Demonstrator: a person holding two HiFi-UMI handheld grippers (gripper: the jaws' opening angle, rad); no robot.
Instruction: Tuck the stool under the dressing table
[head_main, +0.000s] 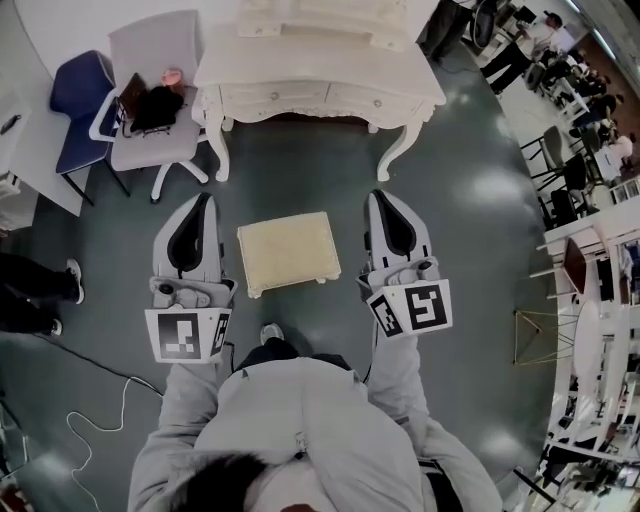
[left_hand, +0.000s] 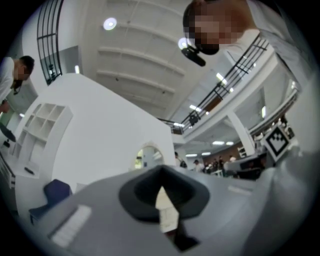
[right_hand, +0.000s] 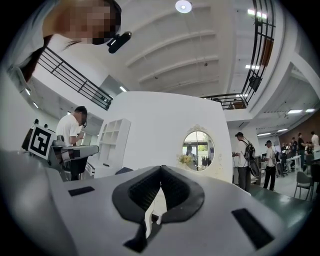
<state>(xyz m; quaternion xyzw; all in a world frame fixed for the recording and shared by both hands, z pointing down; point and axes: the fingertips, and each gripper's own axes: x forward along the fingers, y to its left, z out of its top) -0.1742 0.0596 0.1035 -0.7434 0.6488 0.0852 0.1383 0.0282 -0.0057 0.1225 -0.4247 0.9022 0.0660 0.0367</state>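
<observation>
The stool is cream; the dressing table at twelve o'clock is white. The left gripper and right gripper are pale grey with black insets and black-and-white square markers. A blue chair sits at ten o'clock on the dark grey-green floor.

Bare floor between stool and dressing table; nothing lying in that strip. Kneehole open between curved left front leg and right front leg; gap looks wider than stool. Narrow slot each side of stool, taken by left gripper and right gripper, jaws together, neither touching stool. Left side crowded: grey office chair carrying black bag, base just beside left front leg; blue chair beyond. Loose cable on floor, lower left. Open floor right of right front leg.
</observation>
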